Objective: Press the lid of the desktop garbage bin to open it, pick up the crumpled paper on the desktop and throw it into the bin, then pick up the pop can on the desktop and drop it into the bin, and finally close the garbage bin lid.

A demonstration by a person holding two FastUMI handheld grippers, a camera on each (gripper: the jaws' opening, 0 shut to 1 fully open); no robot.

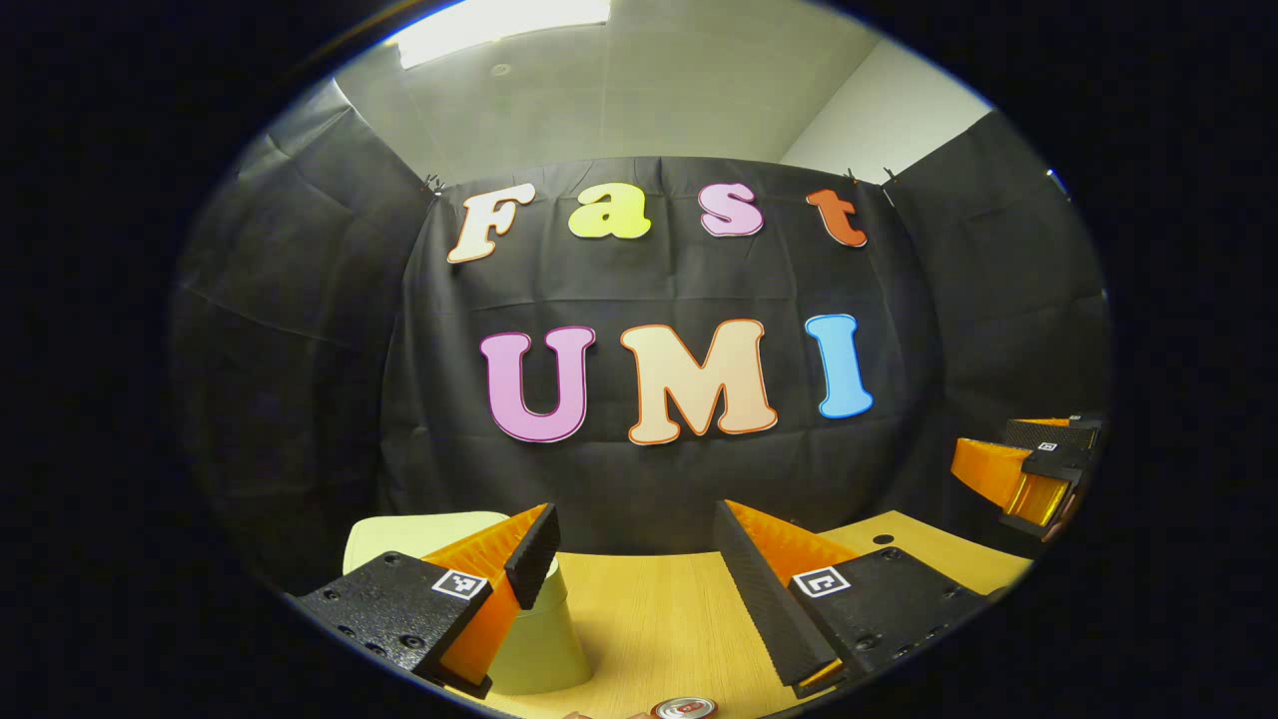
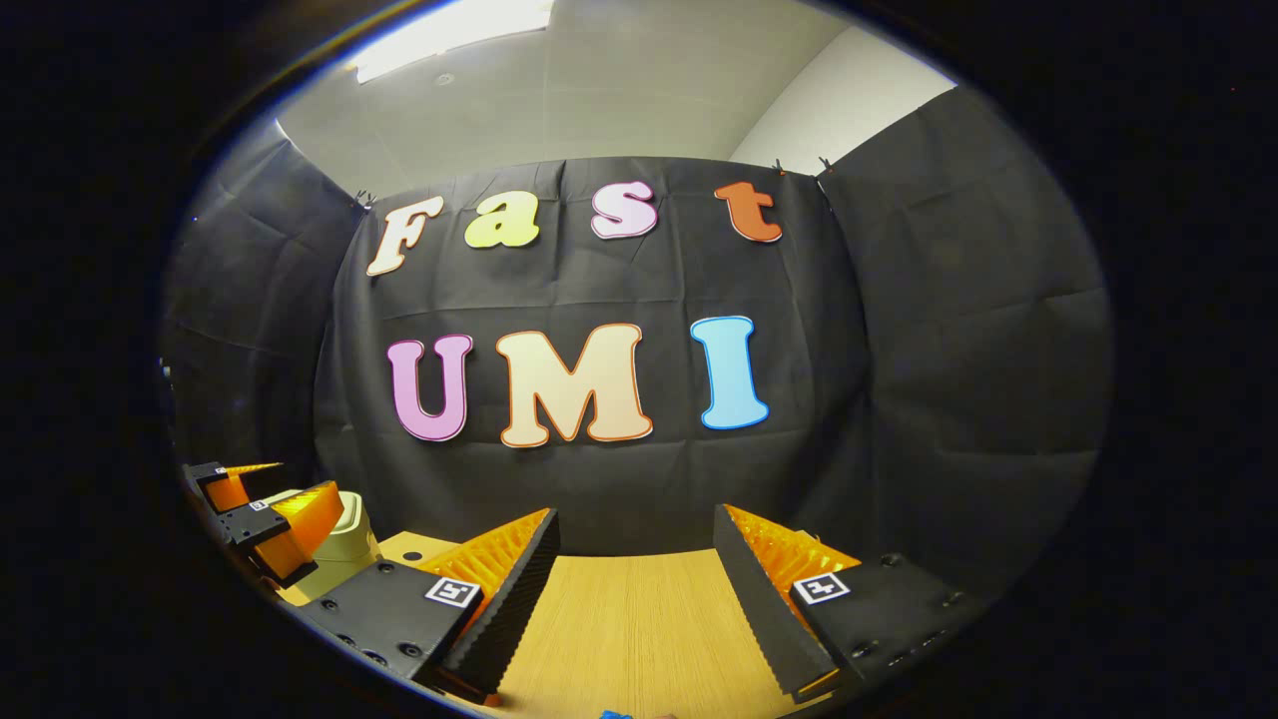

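A bright ceiling light (image 1: 499, 25) glares from above, the cloth wall stays dim, the table (image 1: 649, 619) is evenly lit, and fisheye bending warps the sharp edges.

Pale cream bin (image 1: 519, 619) sits upright on the desk with its lid down; the pop can's (image 1: 685, 708) red-and-silver top peeks in nearby.
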